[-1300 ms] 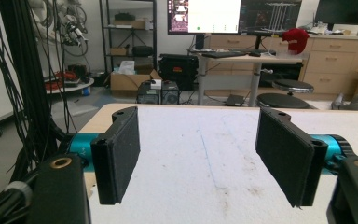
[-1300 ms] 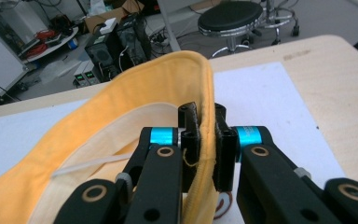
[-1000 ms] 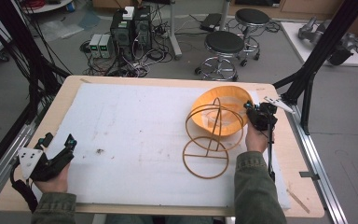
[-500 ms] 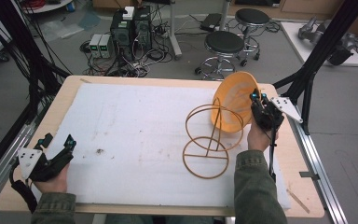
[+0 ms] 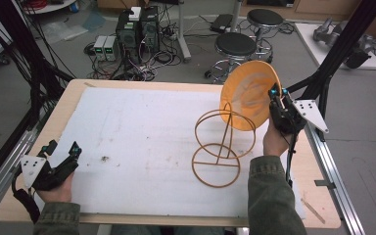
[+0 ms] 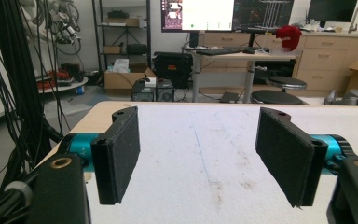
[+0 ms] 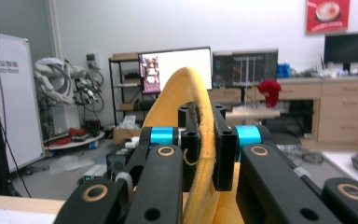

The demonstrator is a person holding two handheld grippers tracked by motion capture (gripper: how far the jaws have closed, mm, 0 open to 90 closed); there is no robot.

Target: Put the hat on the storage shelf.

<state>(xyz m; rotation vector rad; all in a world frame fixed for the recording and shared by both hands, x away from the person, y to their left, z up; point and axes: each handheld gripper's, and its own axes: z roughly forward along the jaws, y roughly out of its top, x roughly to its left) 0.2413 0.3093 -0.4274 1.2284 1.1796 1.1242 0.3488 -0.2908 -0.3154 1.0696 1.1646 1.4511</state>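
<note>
Above the right part of the table (image 5: 127, 88), the right gripper (image 5: 276, 94) is clamped on the rim of an orange round cover (image 5: 247, 93). Right gripper view: both black pads pinch the cover's yellow-orange edge (image 7: 200, 140) between them, fabric bulging above and below the jaws. Cover held up on edge, tilted, off the white mat (image 5: 142, 137), its inner face turned toward the table's left side. Lower edge of the cover overlaps the top ring of a wire stand (image 5: 220, 147) in the high view; cannot tell whether they touch. Stand sits upright on the mat just left of the right hand (image 5: 274, 142), two rings joined by a post, bottom ring flat on the mat.

Left gripper (image 5: 61, 149) well apart from the stand, at the table's near left corner, resting low in the left hand (image 5: 54, 188). Left gripper view: jaws spread wide, nothing between the pads (image 6: 119, 154), bare mat ahead. Small dark smudge (image 5: 104, 158) on the mat between left gripper and stand.
</note>
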